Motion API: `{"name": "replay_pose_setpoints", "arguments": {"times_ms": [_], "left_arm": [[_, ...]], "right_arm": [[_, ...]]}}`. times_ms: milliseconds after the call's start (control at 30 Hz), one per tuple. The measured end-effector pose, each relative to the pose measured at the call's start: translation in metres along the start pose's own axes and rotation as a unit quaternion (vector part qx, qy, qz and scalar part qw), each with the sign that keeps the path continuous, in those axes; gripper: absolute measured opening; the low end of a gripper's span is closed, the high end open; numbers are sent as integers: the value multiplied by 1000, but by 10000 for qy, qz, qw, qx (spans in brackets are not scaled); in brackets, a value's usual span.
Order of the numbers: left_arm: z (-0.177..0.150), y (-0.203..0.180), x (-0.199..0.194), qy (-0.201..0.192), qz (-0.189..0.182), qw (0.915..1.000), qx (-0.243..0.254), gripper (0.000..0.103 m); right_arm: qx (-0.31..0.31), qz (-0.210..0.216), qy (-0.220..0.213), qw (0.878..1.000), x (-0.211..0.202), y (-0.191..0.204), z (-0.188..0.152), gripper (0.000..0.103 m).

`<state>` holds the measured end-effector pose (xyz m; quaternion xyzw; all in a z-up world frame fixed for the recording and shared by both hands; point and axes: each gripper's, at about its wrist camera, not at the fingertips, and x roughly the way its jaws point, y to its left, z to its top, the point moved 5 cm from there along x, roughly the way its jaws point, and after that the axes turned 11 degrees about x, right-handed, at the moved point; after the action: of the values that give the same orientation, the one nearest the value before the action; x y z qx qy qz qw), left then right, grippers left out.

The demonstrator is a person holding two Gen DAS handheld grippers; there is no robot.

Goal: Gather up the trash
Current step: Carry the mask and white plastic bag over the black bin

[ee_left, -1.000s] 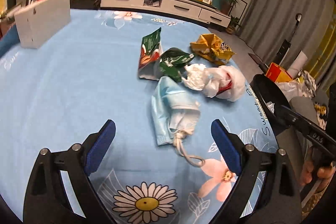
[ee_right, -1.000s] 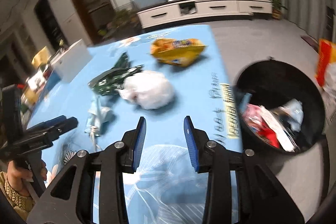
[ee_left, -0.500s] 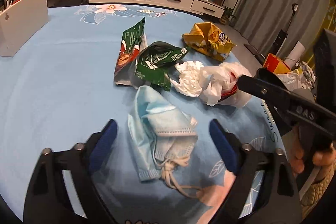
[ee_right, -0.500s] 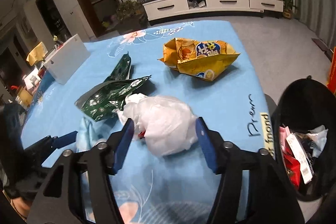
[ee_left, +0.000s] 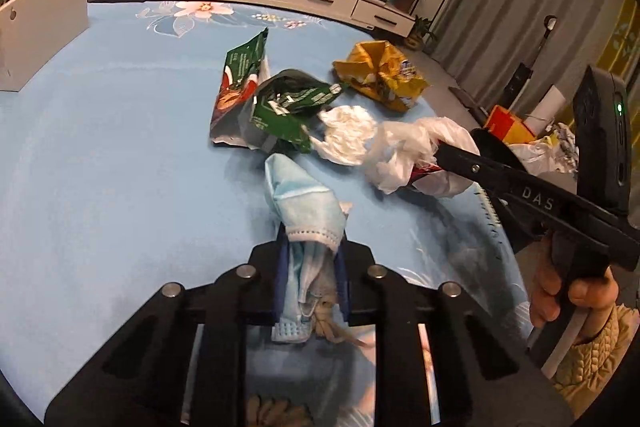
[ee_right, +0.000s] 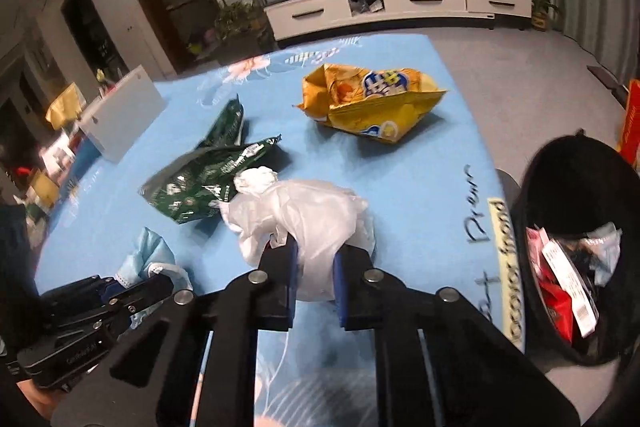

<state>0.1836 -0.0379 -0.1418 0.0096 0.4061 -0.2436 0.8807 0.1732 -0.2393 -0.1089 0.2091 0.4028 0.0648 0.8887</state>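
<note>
- Half a second ago we saw both tools spread wide, each framing its target; now both have clamped shut on it.
- Left tool [ee_left: 311,273]: its blue pads pinch the near end of the face mask [ee_left: 306,199], a pale blue pleated fabric with a white stitched edge; its knotted ear cords hang below the pads, and its far end rests on the worktop [ee_left: 120,155].
- Right tool [ee_right: 314,277]: its blue pads squeeze the near side of the plastic bag [ee_right: 308,211], a thin, translucent white film crumpled into a loose ball with something red inside, as we note in the left view.
- Touching the bag's far left side lies a crumpled tissue [ee_right: 256,179], matte white and wadded.
- Just beyond it, the green wrapper [ee_right: 204,183] is glossy foil, flattened and creased, with a silver lining showing; a second green-and-red wrapper [ee_left: 240,83] lies against its far side.
- Farther off and apart, the yellow chip bag [ee_right: 372,103] is shiny, puffed and torn open.
- The worktop wears a smooth light-blue cloth printed with flowers.
- Beside the worktop's right edge stands the black trash bin [ee_right: 560,179], round and holding packaging.
- A white box [ee_left: 40,31] stands at the far left.
</note>
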Motion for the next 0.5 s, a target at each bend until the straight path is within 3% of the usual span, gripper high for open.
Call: {"name": "replay_pose_setpoints", "arguments": {"times_ms": [233,500], "left_arm": [[11,-23,-34,-291,-140,9993,196,21],[37,-70,-38,-388,-280,9969,629,21]], "right_arm": [[362,115,-441,9983,-61,-24,-4,16],[825,36,-893,9926,-110,-66,-5,16]]}}
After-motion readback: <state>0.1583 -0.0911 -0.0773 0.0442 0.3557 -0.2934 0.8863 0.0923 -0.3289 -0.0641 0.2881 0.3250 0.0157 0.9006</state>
